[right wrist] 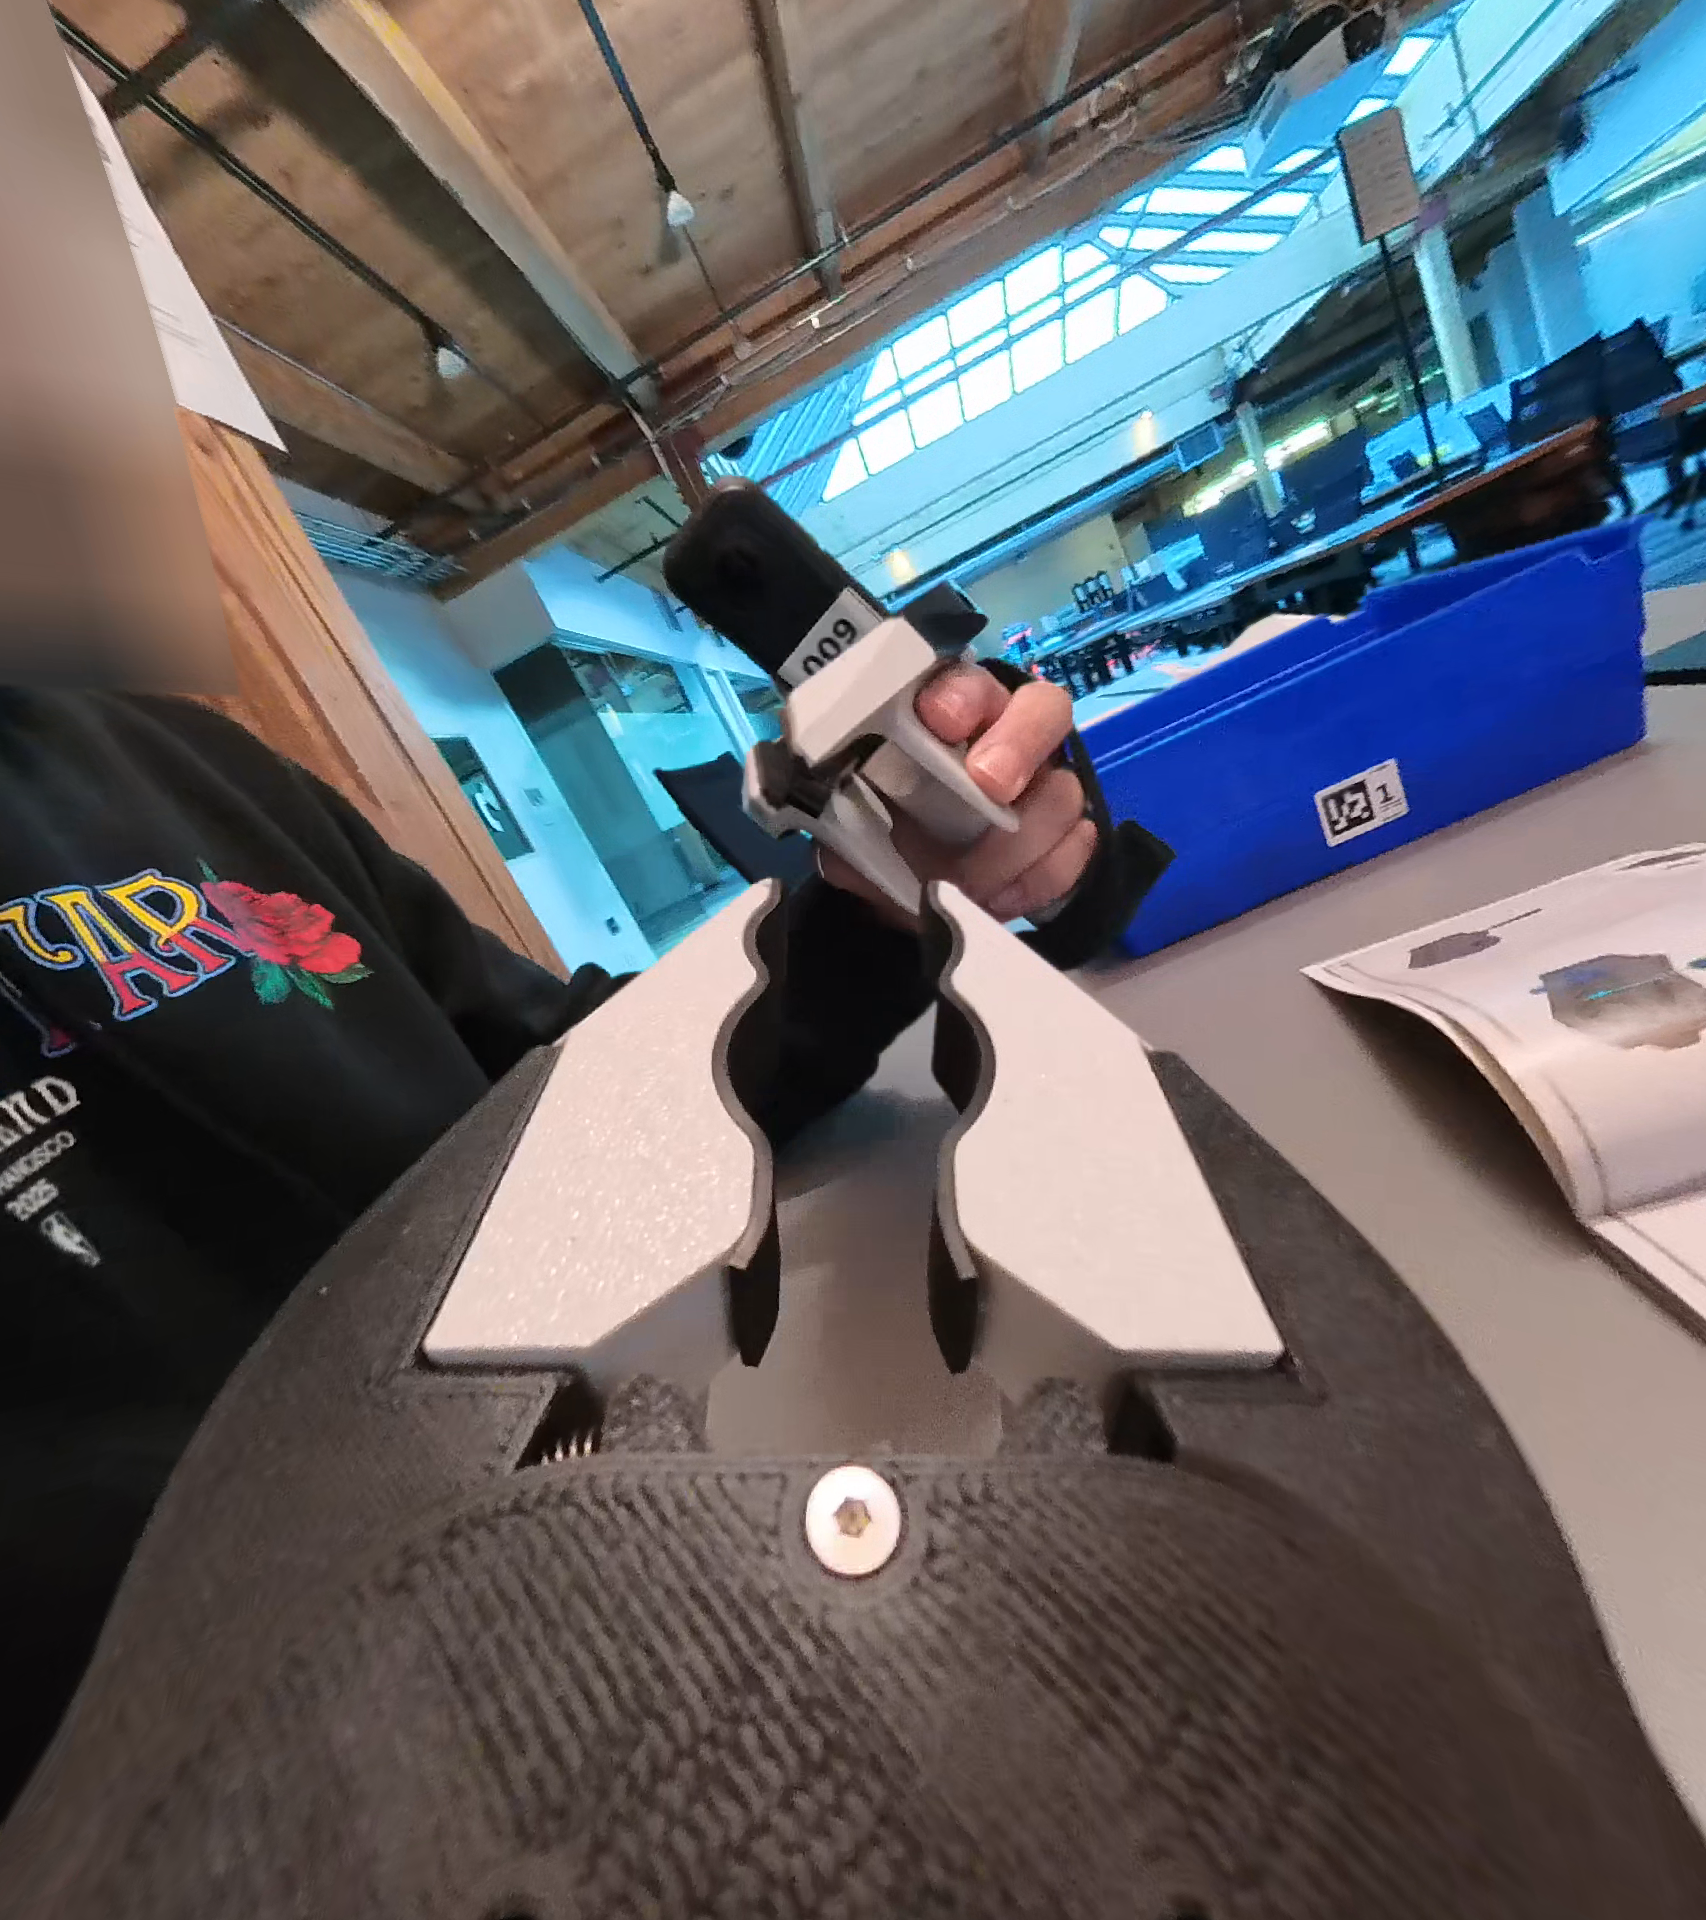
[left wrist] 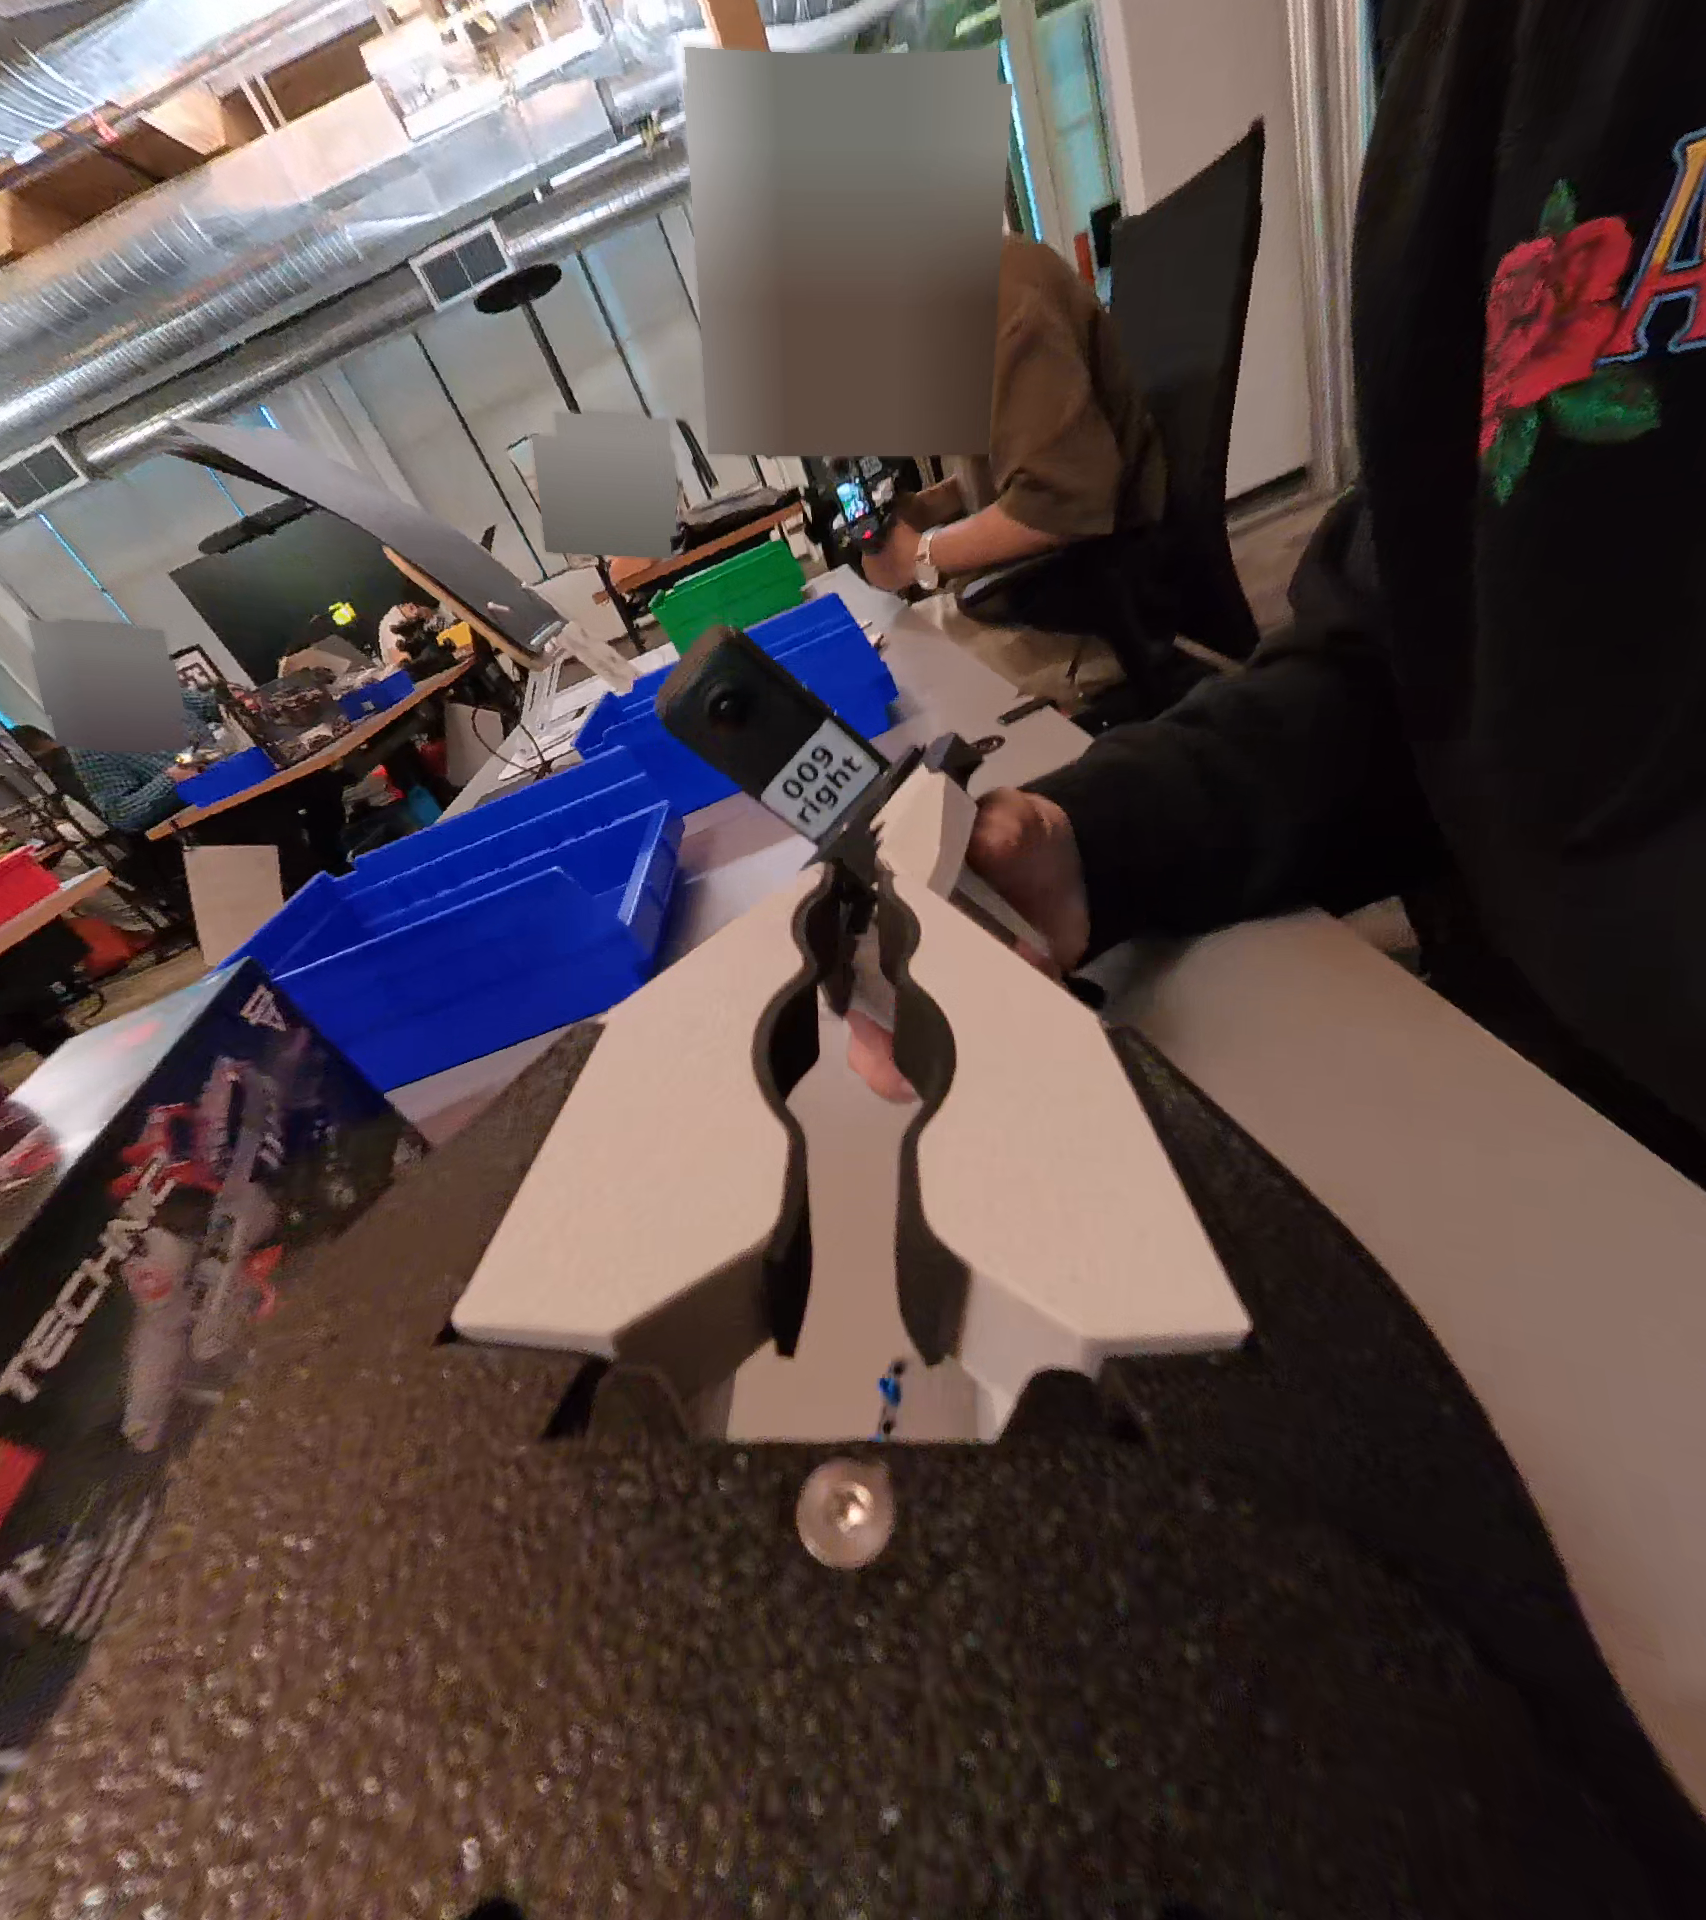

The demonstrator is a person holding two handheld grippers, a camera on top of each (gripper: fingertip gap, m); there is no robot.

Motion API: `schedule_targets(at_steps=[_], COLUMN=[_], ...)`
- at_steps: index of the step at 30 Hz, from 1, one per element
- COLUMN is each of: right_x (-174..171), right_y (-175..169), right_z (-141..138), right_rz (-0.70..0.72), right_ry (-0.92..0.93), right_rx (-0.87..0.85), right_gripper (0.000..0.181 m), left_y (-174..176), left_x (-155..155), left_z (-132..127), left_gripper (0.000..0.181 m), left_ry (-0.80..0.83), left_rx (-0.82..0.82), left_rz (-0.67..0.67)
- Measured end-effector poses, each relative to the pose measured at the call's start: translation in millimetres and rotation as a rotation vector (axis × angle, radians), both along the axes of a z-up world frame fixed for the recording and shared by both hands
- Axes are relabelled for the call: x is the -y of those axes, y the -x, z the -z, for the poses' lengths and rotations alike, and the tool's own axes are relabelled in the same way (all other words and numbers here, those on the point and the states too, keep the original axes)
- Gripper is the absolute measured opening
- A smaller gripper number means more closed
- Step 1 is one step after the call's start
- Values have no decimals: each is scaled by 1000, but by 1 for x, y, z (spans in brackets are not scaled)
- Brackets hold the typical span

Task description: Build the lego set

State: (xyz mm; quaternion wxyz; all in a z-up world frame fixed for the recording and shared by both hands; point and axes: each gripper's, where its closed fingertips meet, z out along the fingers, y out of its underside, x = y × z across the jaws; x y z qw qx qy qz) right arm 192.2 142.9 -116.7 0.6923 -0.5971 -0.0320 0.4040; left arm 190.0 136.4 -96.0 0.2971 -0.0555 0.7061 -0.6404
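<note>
Both claws face each other above the grey table [right wrist: 1451, 1195]: the left gripper [left wrist: 854, 935] nearly closed at the tips, the right gripper [right wrist: 854, 914] slightly parted, neither gripping anything. With no brick in hand, a blind swing risks the two clashing. The dark lego box [left wrist: 101, 1299] stands at left; the instruction booklet [right wrist: 1607, 1060] lies open beside blue bins [left wrist: 475, 935].

Print on set box [left wrist: 101, 1299], sweatshirt [right wrist: 101, 1039], bin sticker [right wrist: 1360, 802].
</note>
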Motion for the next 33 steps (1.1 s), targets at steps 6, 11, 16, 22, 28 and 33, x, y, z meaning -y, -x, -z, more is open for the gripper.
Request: schedule_targets(at_steps=[6, 11, 16, 22, 28, 33], right_x=[2, 1, -1, -4, -7, -9], right_y=[-1, -10, -16, -20, -23, -26], right_z=[2, 6, 12, 17, 22, 25], right_rz=[-52, -35, -12, 10, 35, 54], right_ry=[-36, -15, 16, 44, 75, 91], right_rx=[-119, -178, -192, -192, -187, -176], right_gripper=[22, 22, 19, 16, 16, 16], left_y=[-13, -18, -24, -30, -34, -36], left_x=[11, 7, 5, 0, -3, -9], left_z=[13, 22, 33, 40, 45, 47], left_gripper=[3, 3, 4, 4, 4, 4], left_ry=[78, 78, 17, -13, -98, -103], left_rx=[-31, -24, -23, -28, -1, -3], left_rz=[10, -63, -122, -167, -222, -247])
